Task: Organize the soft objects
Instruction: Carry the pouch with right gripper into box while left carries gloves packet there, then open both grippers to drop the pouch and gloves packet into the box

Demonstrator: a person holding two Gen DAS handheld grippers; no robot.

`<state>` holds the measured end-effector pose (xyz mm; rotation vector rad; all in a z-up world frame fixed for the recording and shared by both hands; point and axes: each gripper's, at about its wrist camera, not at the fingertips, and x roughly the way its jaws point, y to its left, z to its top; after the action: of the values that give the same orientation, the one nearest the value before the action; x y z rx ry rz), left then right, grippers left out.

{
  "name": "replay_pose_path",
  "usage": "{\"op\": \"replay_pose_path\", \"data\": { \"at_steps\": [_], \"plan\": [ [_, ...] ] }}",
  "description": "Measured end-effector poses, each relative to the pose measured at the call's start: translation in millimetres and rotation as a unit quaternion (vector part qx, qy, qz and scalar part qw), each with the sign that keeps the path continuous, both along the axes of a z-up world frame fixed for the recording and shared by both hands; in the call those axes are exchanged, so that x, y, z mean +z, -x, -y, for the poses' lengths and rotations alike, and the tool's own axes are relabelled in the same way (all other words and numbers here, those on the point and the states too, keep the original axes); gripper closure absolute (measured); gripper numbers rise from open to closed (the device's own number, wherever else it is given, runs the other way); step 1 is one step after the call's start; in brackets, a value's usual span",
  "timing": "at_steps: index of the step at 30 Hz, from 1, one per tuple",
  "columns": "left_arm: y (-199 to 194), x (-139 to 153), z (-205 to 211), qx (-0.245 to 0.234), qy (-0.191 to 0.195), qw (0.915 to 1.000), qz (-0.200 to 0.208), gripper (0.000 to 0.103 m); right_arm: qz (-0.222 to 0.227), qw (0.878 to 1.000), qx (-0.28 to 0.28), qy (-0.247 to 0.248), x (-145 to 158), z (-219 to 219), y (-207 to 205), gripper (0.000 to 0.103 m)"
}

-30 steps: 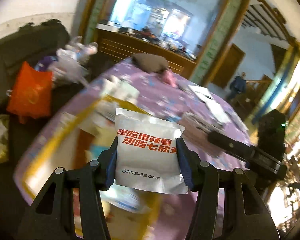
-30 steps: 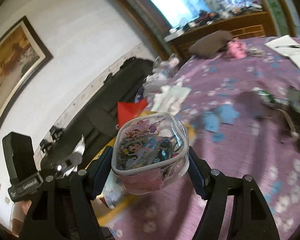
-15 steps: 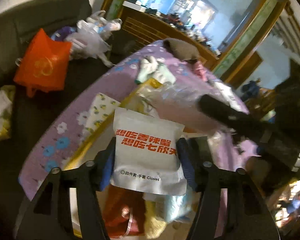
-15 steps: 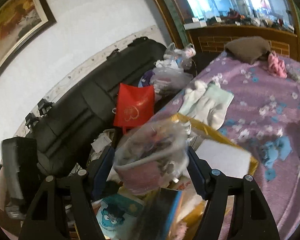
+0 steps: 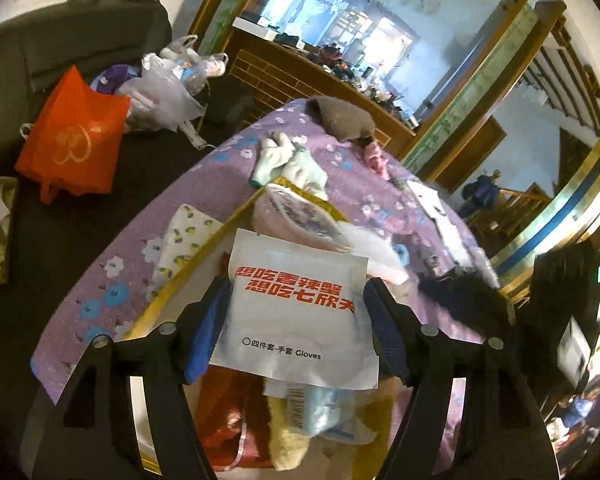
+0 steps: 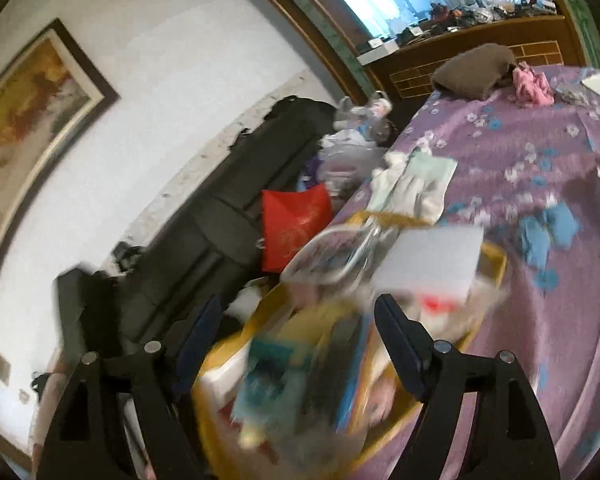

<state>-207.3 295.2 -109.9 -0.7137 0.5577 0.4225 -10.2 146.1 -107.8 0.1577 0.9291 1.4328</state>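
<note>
**Right wrist view: pouch dropped, R tongs free; L packet going next**

Change: a sec ago the right tongs were clamped on the clear plastic zip pouch with cartoon print. Now nothing sits betw. their jaws, which are opening. The pouch lies tilted at the far end of the yellow-rimmed cardboard box, on the desk w/ purple floral cloth. So one soft item looks delivered.

Left tongs: jaws also opening, w/ the white flat foil packet w/ red lettering, marked "Gloves", betw. them. It was bowed a sec ago and reads flatter now. Pads seem to touch both its side edges, so I judge it loosely gripped, about to be let go over the box contents.

Positions:
- Pouch vs right tongs: 12 o'clock, beyond the tips, apart.
- Pouch vs left tongs: 12 o'clock, just behind the packet's top edge.
- Packet: centred betw. the left jaws, upright, w/ other soft goods in the box at 6 o'clock under it.
</note>
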Motion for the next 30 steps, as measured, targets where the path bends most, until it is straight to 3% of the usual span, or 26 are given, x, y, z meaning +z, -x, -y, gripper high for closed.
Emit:
{"op": "replay_pose_path", "data": {
  "at_steps": [3,8,10,13,17,24,27,30],
  "plan": [
    [-4,-5,3,-0.002,-0.001,0.9998,-0.019,0.033,-0.017,1.0,0.02,-0.005,-12,29,20,0.024],
    [-3,-13,9,0.003,0.004,0.9997,-0.026,0.033,0.006,0.998,-0.029,0.051,-29,59,33,0.033],
    [-2,-13,13,0.008,0.001,0.9996,-0.027,0.033,-0.001,0.996,-0.028,0.085,-40,55,33,0.048],
    [-5,-16,19,0.01,-0.011,0.9989,-0.044,0.033,-0.026,0.993,-0.011,0.114,-55,37,33,0.057],
    [-7,-16,27,0.015,-0.039,0.9966,-0.071,0.033,-0.012,0.988,-0.012,0.152,-63,18,37,0.071],
    [-10,-21,23,-0.006,0.03,0.9977,-0.061,0.033,-0.002,0.986,-0.04,0.163,-62,34,18,0.089],
    [-12,-19,30,-0.007,0.029,0.9968,-0.075,0.033,-0.006,0.984,-0.056,0.167,-61,49,3,0.093],
    [-18,-13,46,-0.01,0.003,0.994,-0.109,0.033,0.008,0.981,-0.079,0.175,-59,66,-13,0.094]
  ]
}}
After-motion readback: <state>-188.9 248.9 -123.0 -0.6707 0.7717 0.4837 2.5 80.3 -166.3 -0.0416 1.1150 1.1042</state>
